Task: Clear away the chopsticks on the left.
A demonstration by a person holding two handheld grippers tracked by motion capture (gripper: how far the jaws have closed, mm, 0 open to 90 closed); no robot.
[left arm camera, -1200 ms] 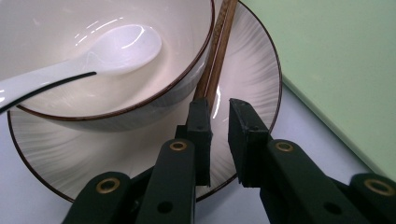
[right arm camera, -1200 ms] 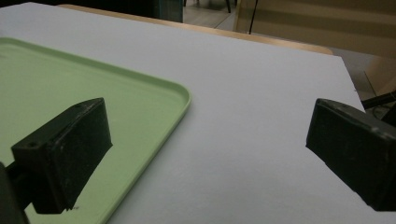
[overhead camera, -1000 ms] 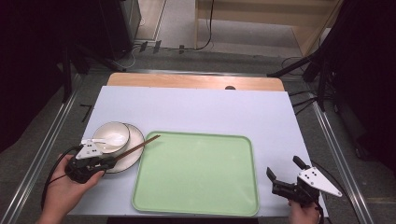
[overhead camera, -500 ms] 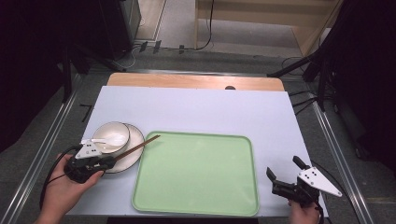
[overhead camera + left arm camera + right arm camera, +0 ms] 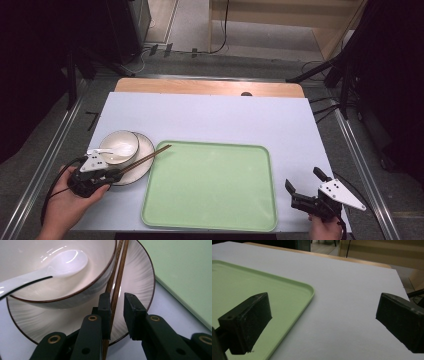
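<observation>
- Left gripper (image 5: 116, 302): jaws a bit apart around the brown wooden chopsticks (image 5: 115, 290), only one pad touching.
- Chopsticks lie across the ribbed white plate (image 5: 140, 277), beside the white bowl (image 5: 37, 272).
- Right gripper (image 5: 322, 322): jaws wide apart over the worktop (image 5: 352, 290).

We see almost no change on the table. The one difference is at our left gripper (image 5: 116, 303): its jaws have eased slightly apart around the chopsticks (image 5: 115, 293), which lie between them on the plate (image 5: 140, 280), touching one pad with a gap at the other.
</observation>
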